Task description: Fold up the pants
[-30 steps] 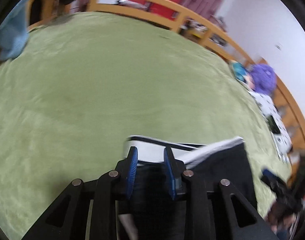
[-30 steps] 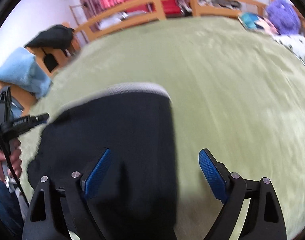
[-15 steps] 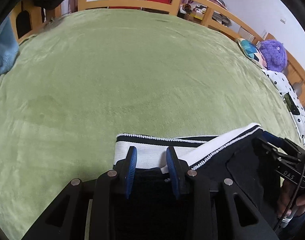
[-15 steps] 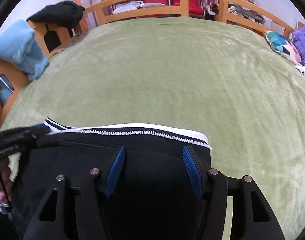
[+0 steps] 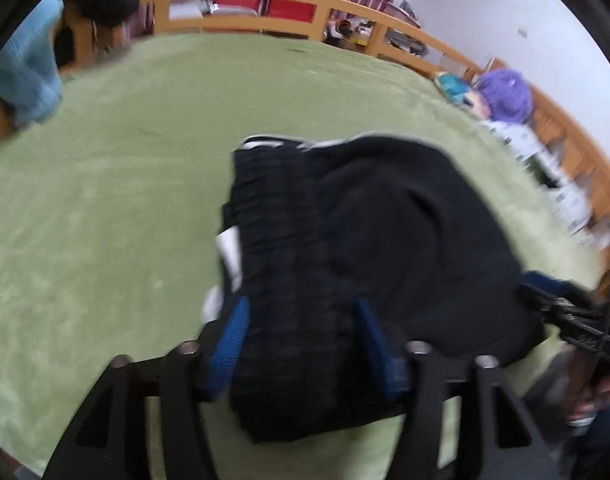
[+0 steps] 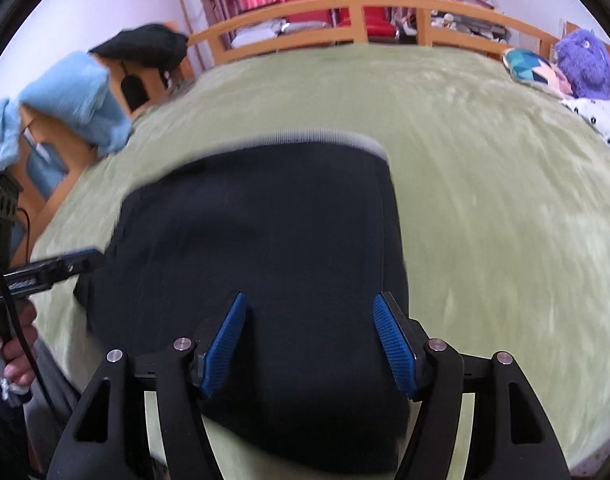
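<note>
The black pants (image 5: 365,240) lie folded in a bundle on the green bed cover (image 5: 105,200), with a white striped cuff edge at the far side. My left gripper (image 5: 305,332) is open, its blue pads on either side of the bundle's near left end, not pinching it. In the right wrist view the pants (image 6: 257,232) fill the middle, and my right gripper (image 6: 309,336) is open over their near edge. The left gripper's tip (image 6: 61,266) shows at the pants' left side; the right gripper's tip (image 5: 561,304) shows at their right side.
A wooden bed rail (image 6: 345,4) runs along the far side. A light blue blanket (image 6: 73,92) and a dark garment (image 6: 145,46) hang at the far left. A purple plush toy (image 6: 585,62), a colourful pillow (image 6: 529,66) and a spotted cloth (image 6: 601,116) lie at the right.
Both grippers have opened and let go of the pants. They have drawn back towards me, so more of the folded bundle shows lying on the cover.
</note>
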